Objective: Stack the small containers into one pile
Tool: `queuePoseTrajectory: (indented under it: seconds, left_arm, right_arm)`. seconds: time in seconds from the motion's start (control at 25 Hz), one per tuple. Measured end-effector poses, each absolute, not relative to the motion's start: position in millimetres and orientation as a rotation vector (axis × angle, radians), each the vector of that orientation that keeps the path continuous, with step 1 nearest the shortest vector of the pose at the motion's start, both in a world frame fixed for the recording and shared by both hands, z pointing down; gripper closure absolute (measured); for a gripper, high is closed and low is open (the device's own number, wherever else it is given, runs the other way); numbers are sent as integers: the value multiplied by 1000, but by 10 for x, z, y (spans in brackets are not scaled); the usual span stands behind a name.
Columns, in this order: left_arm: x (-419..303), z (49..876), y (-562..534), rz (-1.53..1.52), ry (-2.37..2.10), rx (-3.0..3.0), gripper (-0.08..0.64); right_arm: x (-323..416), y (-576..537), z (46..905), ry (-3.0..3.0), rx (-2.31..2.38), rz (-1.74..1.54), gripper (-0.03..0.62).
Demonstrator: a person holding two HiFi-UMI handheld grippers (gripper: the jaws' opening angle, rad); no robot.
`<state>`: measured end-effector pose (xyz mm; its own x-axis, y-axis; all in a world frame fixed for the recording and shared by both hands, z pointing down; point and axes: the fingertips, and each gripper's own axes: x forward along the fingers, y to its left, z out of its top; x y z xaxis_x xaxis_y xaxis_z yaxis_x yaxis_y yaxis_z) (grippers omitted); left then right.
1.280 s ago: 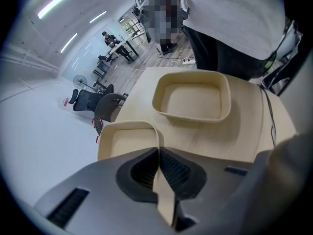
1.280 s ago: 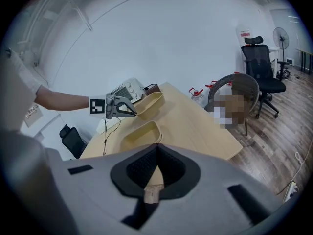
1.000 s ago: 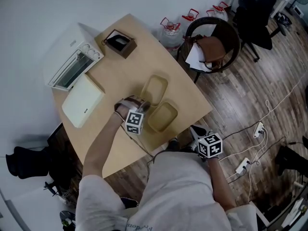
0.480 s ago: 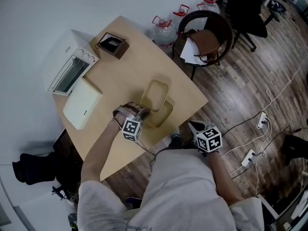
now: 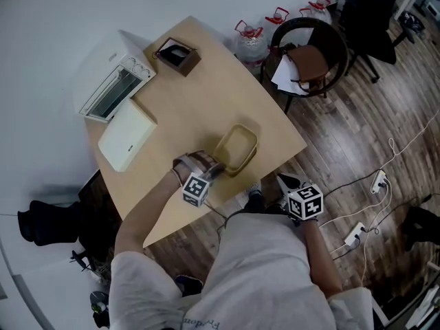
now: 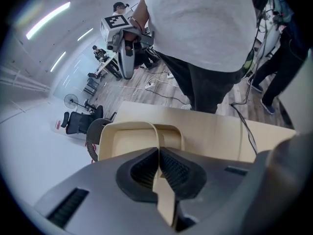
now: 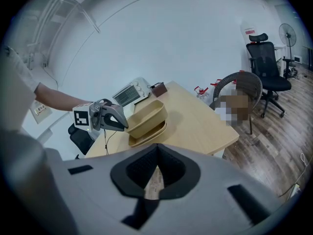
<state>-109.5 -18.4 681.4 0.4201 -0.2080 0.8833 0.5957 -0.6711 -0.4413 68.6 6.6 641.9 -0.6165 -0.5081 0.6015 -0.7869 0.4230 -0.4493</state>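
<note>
Over the lower container [image 7: 146, 137], left tongs [image 5: 218, 169] have carried the upper container [image 5: 237, 146].

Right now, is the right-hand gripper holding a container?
No, the right gripper is shut on nothing; the left gripper grips the upper container.

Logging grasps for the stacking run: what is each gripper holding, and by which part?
The left gripper pinches the upper container by the wall at its near rim. The right gripper holds nothing, its jaws together.
</note>
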Motion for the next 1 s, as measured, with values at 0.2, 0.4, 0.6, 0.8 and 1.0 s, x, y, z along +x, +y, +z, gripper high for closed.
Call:
queuePoseTrajectory:
  seconds: [0.2,0.4,0.6,0.8,1.0]
  left_arm:
    - [-1100,6850,-68,-1314,-353,-1906,549]
    - [-1137,6863,-23,-1322,-363,-1898,549]
    - [-1154,6906,5,-1332,-374,-1902,549]
    - [-1191,6873,20,-1336,-376,-1896,549]
    - [-1198,6915,39,-1345,-386,-1914,549]
  right_arm:
    - [726,70,6397,-2312,1121,1025,586]
    - [709,52,6380,-2321,1116,1023,586]
    - [653,41,6370,-2331,1098,1015,586]
    - [627,35,6386,-2326,1096,1020,586]
    - [611,35,6417,-2320,1095,1027,586]
